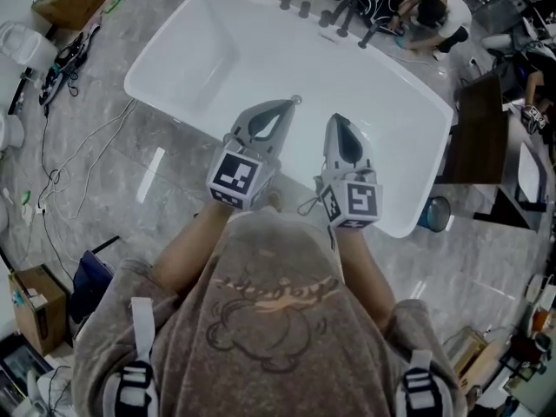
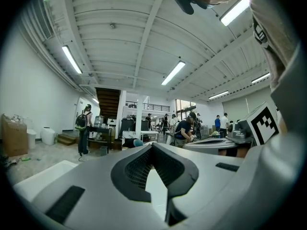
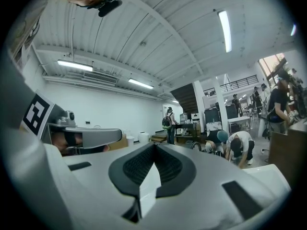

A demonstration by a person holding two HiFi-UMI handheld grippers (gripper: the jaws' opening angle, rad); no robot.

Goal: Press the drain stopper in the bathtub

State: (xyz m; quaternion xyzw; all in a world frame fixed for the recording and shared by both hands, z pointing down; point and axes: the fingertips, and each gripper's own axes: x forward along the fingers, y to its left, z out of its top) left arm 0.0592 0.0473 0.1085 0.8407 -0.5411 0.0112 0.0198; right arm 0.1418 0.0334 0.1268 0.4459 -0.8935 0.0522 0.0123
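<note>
left gripper jaws closed together, nothing held | right gripper likewise closed, empty | drain stopper apparently just beyond left fingertips, in bathtub | closed tips should be centred on stopper, pushed straight down

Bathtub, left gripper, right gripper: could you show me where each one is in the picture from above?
bathtub (image 1: 261, 55), head view, bare inner floor.
left gripper (image 1: 292, 102), head view, tips of its shut jaws.
right gripper (image 1: 337, 120), head view, tips of its shut jaws.
</note>
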